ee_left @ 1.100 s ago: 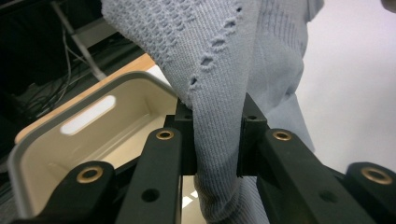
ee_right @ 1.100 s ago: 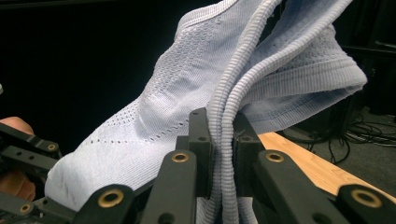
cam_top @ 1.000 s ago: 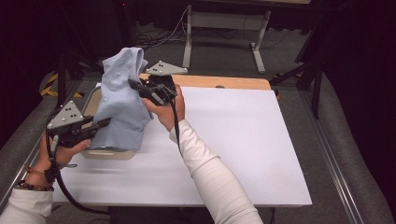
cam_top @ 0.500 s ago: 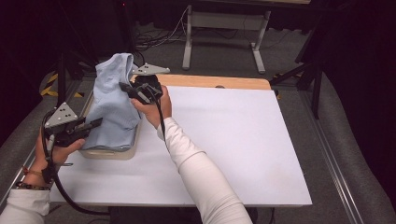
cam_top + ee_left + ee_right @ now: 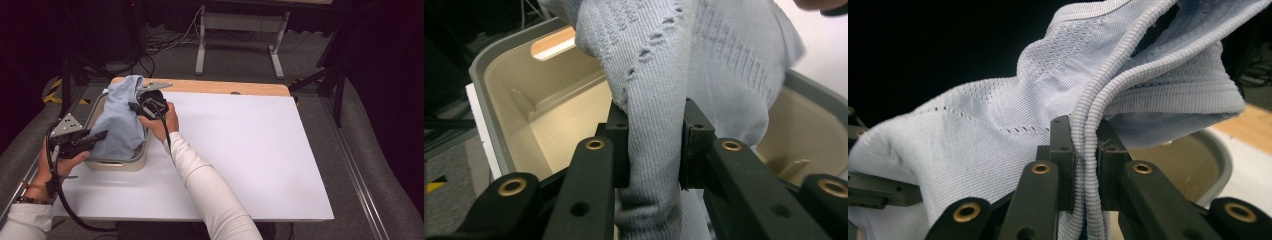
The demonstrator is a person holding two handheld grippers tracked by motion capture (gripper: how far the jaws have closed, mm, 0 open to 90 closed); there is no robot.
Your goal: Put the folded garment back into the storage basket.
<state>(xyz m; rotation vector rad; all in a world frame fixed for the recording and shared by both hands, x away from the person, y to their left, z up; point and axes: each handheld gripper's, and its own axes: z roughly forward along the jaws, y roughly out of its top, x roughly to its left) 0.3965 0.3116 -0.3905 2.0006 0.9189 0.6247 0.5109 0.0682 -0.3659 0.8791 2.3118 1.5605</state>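
Observation:
A pale blue knitted garment hangs bunched over a beige tub with a grey rim at the table's left side. My left gripper holds its lower left part, with a thick fold of knit pressed between the pads; these jaws have just been opening a little, with the cloth still between them. My right gripper is at the garment's upper right and is shut on its ribbed hem. Below the cloth the tub's inside is bare.
A white board covers the table to the right of the tub, with a wooden strip along its far edge. Metal stand legs and cables lie on the floor behind. Dark rails run along both sides of the table.
Both hands have come down and shifted left with the garment. The cloth, held high before, now sags into the tub.

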